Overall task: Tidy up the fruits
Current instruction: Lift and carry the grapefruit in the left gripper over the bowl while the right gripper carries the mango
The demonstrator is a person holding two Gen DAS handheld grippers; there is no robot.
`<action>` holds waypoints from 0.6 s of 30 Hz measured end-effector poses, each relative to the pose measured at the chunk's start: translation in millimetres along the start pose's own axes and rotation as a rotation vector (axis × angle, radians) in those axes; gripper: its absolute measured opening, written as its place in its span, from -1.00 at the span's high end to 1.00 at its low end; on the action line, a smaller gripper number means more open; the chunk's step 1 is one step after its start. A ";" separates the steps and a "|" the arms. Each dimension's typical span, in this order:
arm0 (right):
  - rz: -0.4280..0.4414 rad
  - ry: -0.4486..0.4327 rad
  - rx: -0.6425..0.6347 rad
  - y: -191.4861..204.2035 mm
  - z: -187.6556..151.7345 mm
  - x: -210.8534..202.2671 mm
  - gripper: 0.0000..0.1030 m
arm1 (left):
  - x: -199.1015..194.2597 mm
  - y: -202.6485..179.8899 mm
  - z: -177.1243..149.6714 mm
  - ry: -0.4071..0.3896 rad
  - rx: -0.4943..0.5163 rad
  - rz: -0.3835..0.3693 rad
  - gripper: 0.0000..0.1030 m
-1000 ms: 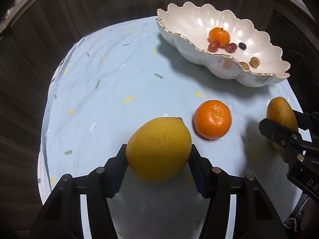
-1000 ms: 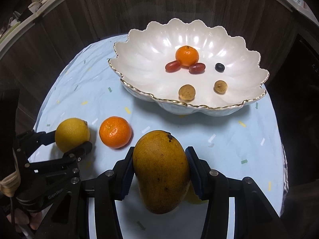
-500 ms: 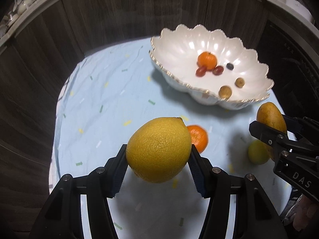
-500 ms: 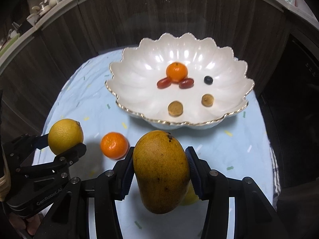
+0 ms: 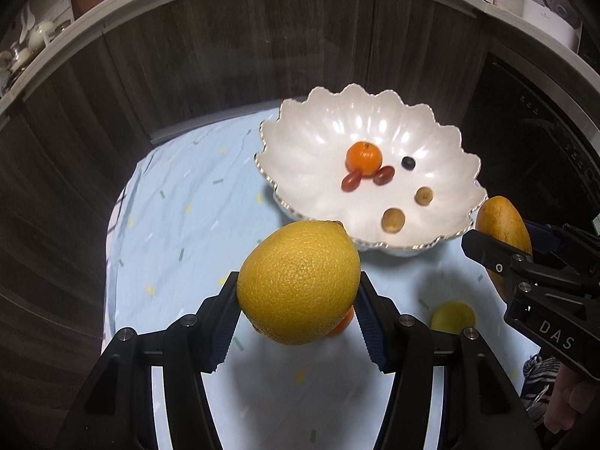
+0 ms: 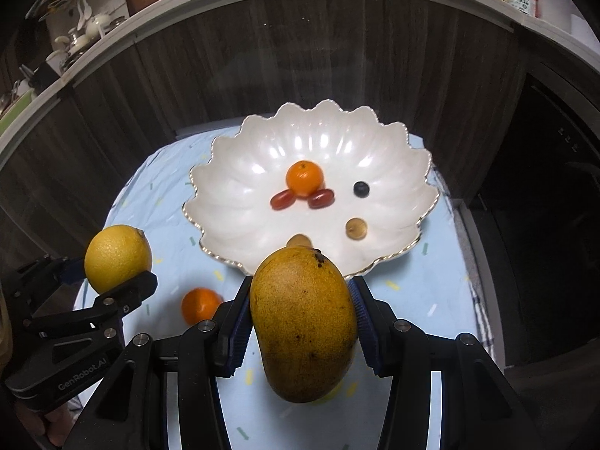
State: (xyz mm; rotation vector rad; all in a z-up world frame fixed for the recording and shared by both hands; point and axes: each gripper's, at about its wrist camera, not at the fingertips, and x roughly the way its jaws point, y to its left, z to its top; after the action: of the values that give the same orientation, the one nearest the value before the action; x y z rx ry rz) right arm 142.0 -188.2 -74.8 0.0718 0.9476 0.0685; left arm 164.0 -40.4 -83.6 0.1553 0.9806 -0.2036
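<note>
Left wrist view: a large yellow lemon [image 5: 298,281] was clamped between the pads of the left gripper [image 5: 298,300], jaws about half open around it, lifted clear of the light blue tablecloth [image 5: 180,225]. Most of an orange mandarin [image 5: 343,324] on the cloth was hidden behind the lemon. A smaller yellow-green fruit [image 5: 452,317] lay on the cloth near the right gripper [image 5: 525,251], which was seen at the right edge holding a mango [image 5: 502,221]; "DAS" was read on its body. The white scalloped bowl [image 5: 300,157] with a gilt rim sat beyond, holding one small mandarin [image 5: 363,156], two red grape tomatoes [image 5: 383,175], one blueberry [image 5: 408,163] and two brown longans [image 5: 393,219]. Bottles with unreadable labels were seen on the shelf above.

Right wrist view: the mango [image 6: 303,322] was gripped upright between the right gripper [image 6: 302,322] pads, jaws partly open around it, off the cloth. One longan [image 6: 299,240] was half covered by the mango tip; the other [image 6: 356,228] was seen in full. The bowl [image 6: 232,202] lay straight ahead. The left gripper [image 6: 112,273] was seen at left with the lemon [image 6: 118,258]; "GenRobot.AI" was read on it. The loose mandarin [image 6: 200,304] lay on the tablecloth [image 6: 431,292] between the two grippers.
</note>
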 end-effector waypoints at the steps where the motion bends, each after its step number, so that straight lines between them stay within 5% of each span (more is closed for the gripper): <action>1: -0.002 -0.003 0.001 -1.9 1.8 -0.1 0.03 | 0.2 -1.3 2.8 -0.002 0.002 -0.001 -0.10; 18: -0.042 -0.036 0.050 -38.9 38.7 15.6 0.03 | 21.7 -19.5 49.8 -0.023 0.035 -0.016 -0.10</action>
State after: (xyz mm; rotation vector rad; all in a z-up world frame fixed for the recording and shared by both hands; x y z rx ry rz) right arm 183.5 -226.7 -68.5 0.0990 0.9141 0.0052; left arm 211.1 -72.5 -75.2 0.1767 0.9560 -0.2364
